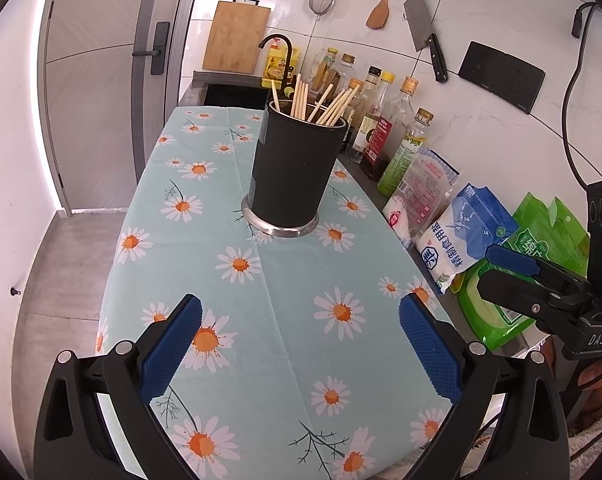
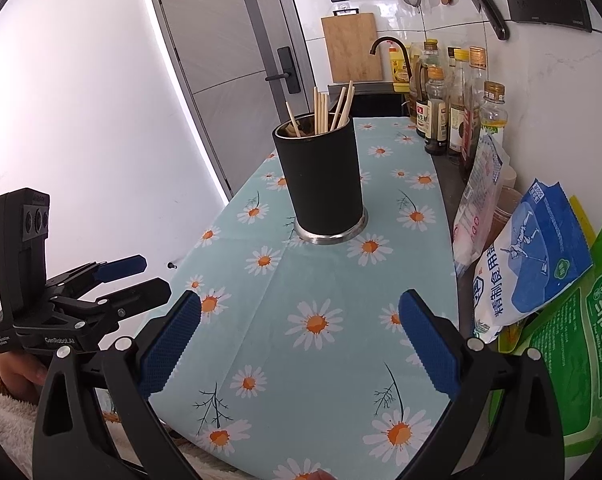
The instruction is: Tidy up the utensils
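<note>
Your desk (image 1: 285, 320), under its daisy-print cloth, carries only one task item: the black utensil holder (image 1: 295, 172) standing upright on its steel base ring at about 12 o'clock from both of your grippers. Nothing loose lies on the cloth, so the sorting looks done or very nearly so.

Your left gripper (image 1: 300, 344) hangs over the near end of the desk with its blue pads spread wide and nothing between them. Your right gripper (image 2: 300, 344) is just as wide and just as empty, beside the left one at its 3 o'clock.

If you mean to tidy the holder, come at it from above and straight on, keep both grippers well apart from each other, and steady the black wall before touching its contents, since a tall narrow cup may tip.

Inside the holder, pale wooden chopsticks (image 1: 321, 102) lean at mixed angles, fanning toward 1 o'clock. Along the wall at 2 to 3 o'clock stand sauce bottles (image 1: 381, 120) and soft bags (image 1: 465, 232); leave them alone.
</note>
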`<control>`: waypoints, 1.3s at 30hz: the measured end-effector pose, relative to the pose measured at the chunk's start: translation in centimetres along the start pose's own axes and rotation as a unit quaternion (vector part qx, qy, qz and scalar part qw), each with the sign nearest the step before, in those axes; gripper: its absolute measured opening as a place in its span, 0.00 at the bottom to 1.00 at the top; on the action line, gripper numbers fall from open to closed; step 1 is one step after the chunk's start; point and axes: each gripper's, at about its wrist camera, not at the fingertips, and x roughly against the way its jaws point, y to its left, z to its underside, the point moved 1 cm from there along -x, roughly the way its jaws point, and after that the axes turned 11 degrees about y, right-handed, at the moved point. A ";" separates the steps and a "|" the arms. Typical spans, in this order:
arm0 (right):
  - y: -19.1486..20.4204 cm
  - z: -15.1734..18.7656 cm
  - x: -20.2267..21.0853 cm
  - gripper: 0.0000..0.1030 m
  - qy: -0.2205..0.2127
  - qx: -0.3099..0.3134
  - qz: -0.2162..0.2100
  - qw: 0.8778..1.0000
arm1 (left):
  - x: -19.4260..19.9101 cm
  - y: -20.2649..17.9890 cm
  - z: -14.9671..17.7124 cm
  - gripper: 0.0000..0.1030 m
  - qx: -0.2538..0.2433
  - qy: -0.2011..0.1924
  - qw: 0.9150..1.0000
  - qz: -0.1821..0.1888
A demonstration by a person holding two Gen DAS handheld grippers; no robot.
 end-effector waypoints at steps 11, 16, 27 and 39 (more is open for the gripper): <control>-0.2 -0.1 -0.3 0.95 0.002 0.001 -0.004 1.000 | 0.1 0.0 0.0 0.94 0.001 0.000 1.000 -0.002; -0.1 -0.3 -0.5 0.95 0.004 0.005 -0.006 1.000 | 0.1 0.2 0.0 0.94 -0.001 0.007 1.000 -0.003; 0.0 -0.3 -0.7 0.95 0.006 0.006 -0.008 1.000 | -0.2 0.2 -0.2 0.94 -0.008 0.010 1.000 -0.003; 0.2 -0.4 -0.7 0.95 0.007 0.008 -0.008 1.000 | -0.3 0.2 -0.3 0.94 -0.008 0.012 1.000 -0.003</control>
